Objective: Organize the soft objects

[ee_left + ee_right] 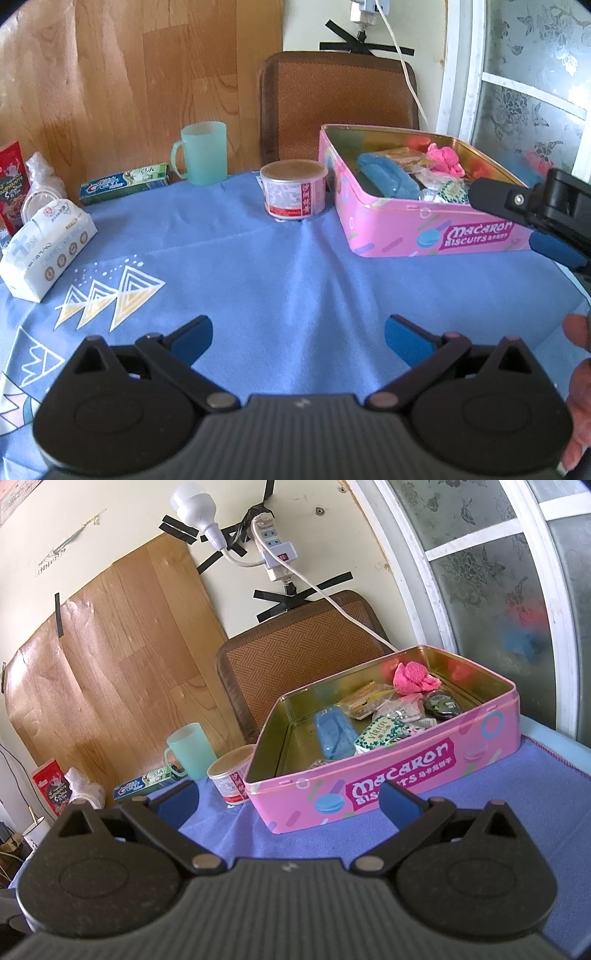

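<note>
A pink "Macaron Biscuits" tin (436,232) (406,771) stands open on the blue tablecloth (277,280). Inside lie a pink soft cloth (445,158) (413,679), a blue case (388,177) (334,734) and several small packets (384,731). A white tissue pack (46,247) lies at the left of the cloth. My left gripper (298,338) is open and empty above the cloth. My right gripper (291,801) is open and empty, in front of the tin's near wall; it also shows at the right edge of the left wrist view (535,218).
A round can (293,192) (231,777) stands beside the tin's left end. A green mug (201,153) (190,751), a toothpaste box (123,182) (146,782), a red snack bag (13,184) and a crumpled plastic bag (38,177) line the back. A brown chair back (338,103) stands behind.
</note>
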A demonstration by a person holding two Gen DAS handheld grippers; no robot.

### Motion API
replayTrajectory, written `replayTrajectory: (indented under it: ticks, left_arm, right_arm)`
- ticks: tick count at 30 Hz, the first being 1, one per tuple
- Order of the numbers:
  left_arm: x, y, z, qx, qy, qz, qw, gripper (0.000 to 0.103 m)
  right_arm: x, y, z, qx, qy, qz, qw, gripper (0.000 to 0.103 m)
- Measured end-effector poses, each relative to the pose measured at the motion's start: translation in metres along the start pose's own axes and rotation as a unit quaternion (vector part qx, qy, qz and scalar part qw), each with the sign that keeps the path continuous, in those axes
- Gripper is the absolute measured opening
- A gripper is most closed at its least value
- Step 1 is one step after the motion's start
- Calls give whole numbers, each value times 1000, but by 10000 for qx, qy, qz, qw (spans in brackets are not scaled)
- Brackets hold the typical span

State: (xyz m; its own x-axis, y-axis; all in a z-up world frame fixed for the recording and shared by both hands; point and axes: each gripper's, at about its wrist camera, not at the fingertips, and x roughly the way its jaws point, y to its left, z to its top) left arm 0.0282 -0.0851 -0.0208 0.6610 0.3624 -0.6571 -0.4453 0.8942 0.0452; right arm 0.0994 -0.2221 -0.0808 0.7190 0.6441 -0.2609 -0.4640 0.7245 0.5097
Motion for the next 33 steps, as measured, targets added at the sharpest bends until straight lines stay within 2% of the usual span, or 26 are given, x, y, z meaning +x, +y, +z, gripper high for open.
replayTrajectory:
  ticks: [20,33]
  left_arm:
    - [-9,4,16,2,-345,226,9991,103]
    - [-11,-3,24,38,-261,0,9997,103]
  right_arm:
    - [-4,5,4,-29,-64,-37,10000,103]
    - [-16,1,6,6,-175,-122,9998,103]
